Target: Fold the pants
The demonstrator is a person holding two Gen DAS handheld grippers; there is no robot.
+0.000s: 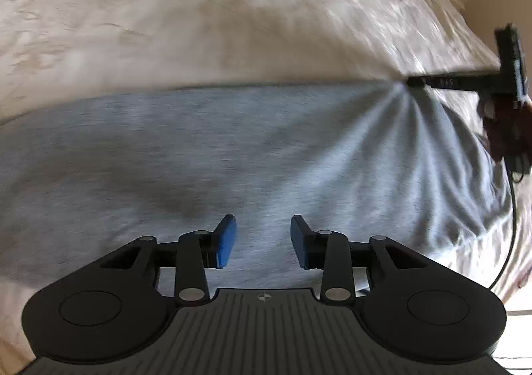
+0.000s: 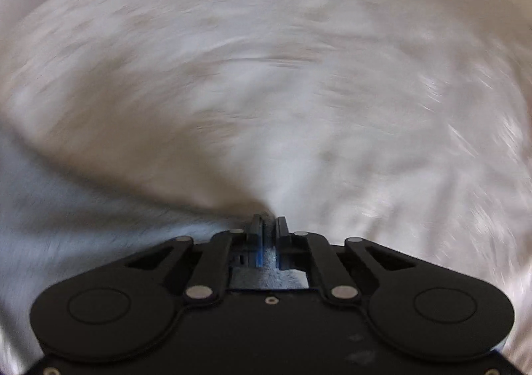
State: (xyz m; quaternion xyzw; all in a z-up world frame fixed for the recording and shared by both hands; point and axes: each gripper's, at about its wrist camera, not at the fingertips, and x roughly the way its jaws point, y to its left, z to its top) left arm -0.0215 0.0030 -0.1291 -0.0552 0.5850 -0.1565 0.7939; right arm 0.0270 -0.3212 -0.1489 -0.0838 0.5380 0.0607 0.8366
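Left wrist view shows your grey pants point(image 1: 232, 149) stretched left to right across the pale bedspread point(image 1: 199, 16), long axis running sideways. Your left gripper point(image 1: 262, 240) hangs spread wide just above the near cloth, holding nothing. At the far right, your right gripper point(image 1: 415, 80) pinches the cloth's far edge, creases fanning from it. Right wrist view confirms that grip: the gripper point(image 2: 268, 225) is clamped on grey fabric.
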